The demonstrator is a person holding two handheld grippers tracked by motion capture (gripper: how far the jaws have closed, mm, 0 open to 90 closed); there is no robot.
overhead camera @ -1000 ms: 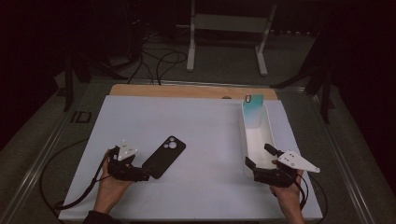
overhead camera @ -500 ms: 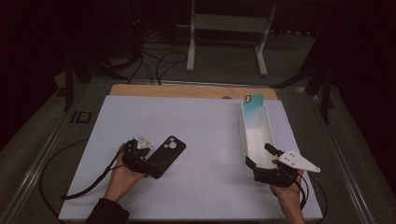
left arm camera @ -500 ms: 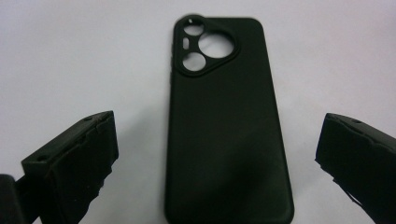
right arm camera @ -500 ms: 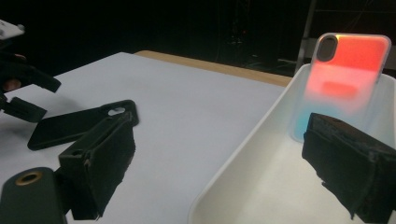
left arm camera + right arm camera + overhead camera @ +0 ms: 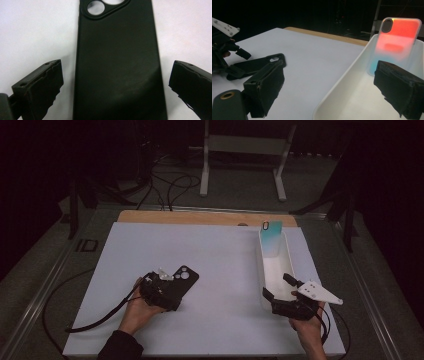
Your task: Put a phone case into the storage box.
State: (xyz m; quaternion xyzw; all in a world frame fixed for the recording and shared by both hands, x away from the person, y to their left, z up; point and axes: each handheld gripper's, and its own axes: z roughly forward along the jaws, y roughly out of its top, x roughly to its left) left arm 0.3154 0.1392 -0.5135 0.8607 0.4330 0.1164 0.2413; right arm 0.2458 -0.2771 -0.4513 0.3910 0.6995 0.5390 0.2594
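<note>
Left tool (image 5: 167,292) down on the counter (image 5: 225,270), spread wide around the black case (image 5: 179,282). Straddling its near end, one jaw on each side, neither touching in the left gripper view. Black case (image 5: 117,62) lying flat, back up, camera cutout at the far end from the tool. Well off to the right of the case, a white tray (image 5: 276,265) running lengthwise toward the counter's far edge. Right tool (image 5: 285,297) parked at the tray's near end, spread too, nothing pinched. One jaw outside the tray's wall, the other over the inside, seen from the right gripper view. Tinted case (image 5: 397,42) standing upright against the tray's far wall (image 5: 362,75), leaning back, camera hole at top.
</note>
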